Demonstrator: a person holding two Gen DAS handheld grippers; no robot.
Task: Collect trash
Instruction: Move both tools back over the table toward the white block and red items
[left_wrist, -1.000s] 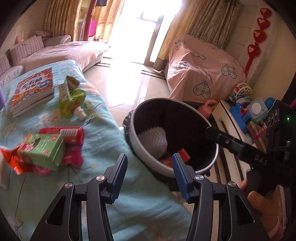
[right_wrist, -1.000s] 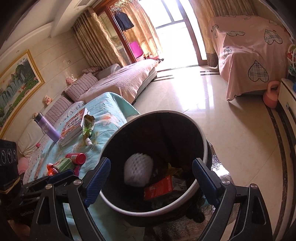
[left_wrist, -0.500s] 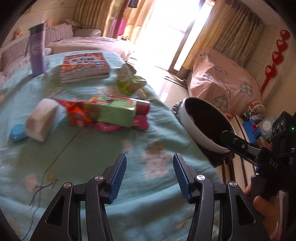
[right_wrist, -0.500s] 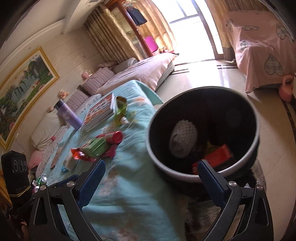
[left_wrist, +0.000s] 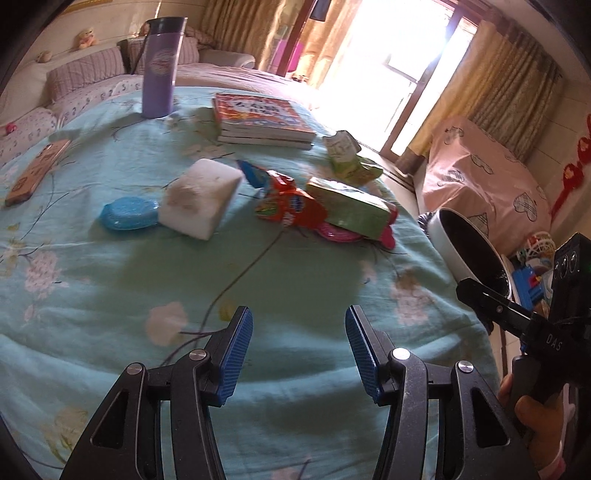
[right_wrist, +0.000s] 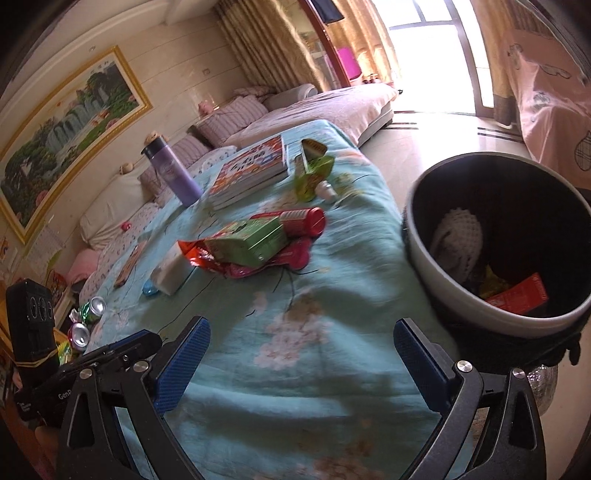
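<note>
Step in hand: reach for the next piece of trash. Both grippers empty, over the near edge of the surface, which is draped in a teal cloth (left_wrist: 110, 295).

Left gripper (left_wrist: 299, 350): fingers wide, nothing between them. Right gripper (right_wrist: 301, 360): fingers wide too, nothing held.

Trash pile sits mid-surface, toward the right edge: red wrapper (left_wrist: 291, 210), green box (left_wrist: 349, 210) lying on a pink wrapper (left_wrist: 336, 234), red tube (right_wrist: 301, 221) touching the box on the far side. Green pouch (left_wrist: 349, 158) further back near the books (left_wrist: 258, 120). White block (left_wrist: 199, 197) and blue disc (left_wrist: 127, 213) left of the pile, touching each other. Bottle (left_wrist: 160, 66) at the far edge, probably not trash.

Bin (right_wrist: 498, 240) stands just off the right edge, open; it holds a white foam net (right_wrist: 460, 240) and a red carton (right_wrist: 519, 295).

Next move likely: push the left gripper forward to the red wrapper or green box, close on it, swing right to the bin. Crinkly wrapper may slip; the box overlaps it, so lifting one may drag the other.

Versus one second ago: both cameras were looking down into the bin; now both have swung back over the surface, bin off to the right side.
</note>
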